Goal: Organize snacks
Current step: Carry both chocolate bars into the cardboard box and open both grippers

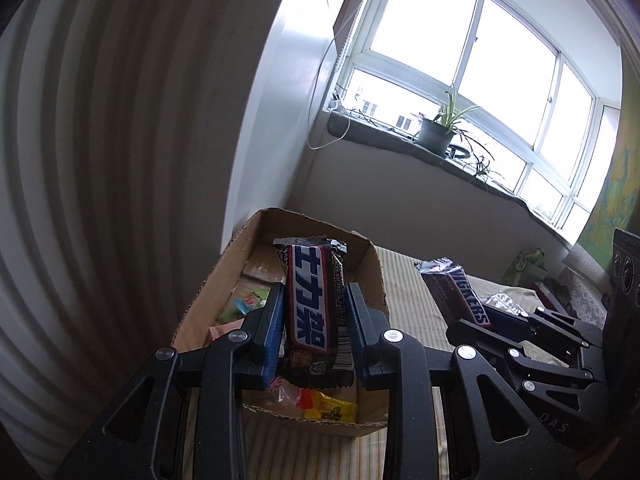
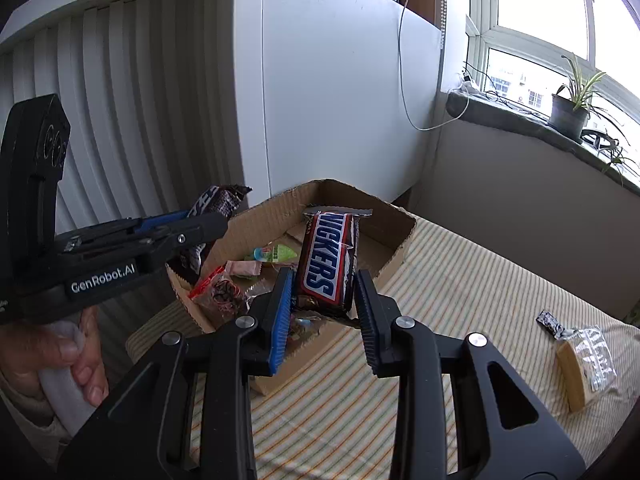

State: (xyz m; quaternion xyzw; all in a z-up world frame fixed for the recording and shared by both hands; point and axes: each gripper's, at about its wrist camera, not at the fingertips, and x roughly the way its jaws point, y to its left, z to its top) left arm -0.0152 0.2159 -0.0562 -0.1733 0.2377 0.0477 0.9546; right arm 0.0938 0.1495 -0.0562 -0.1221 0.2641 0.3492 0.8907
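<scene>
Striped cloth (image 2: pixel 460 280) beneath windowsill plant (image 2: pixel 570 114) (both grippers' fingers (image 1: pixel 362 320) grasping Snickers bars (image 2: pixel 328 258))

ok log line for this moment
left claw: snickers bar gripped | right claw: snickers bar gripped | both over cardboard box

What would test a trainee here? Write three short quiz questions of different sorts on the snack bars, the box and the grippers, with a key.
1. True or false: each hand-held gripper clamps a Snickers bar.
2. Multiple choice: the cardboard box is A) sealed, B) open with snacks inside, C) upside down.
3. What lies loose on the striped cloth at the far right in the right wrist view?

Key
1. True: left hand-held gripper holds the left bar; right hand-held gripper holds the right bar.
2. B
3. A clear-wrapped snack and a small dark wrapper.
</scene>
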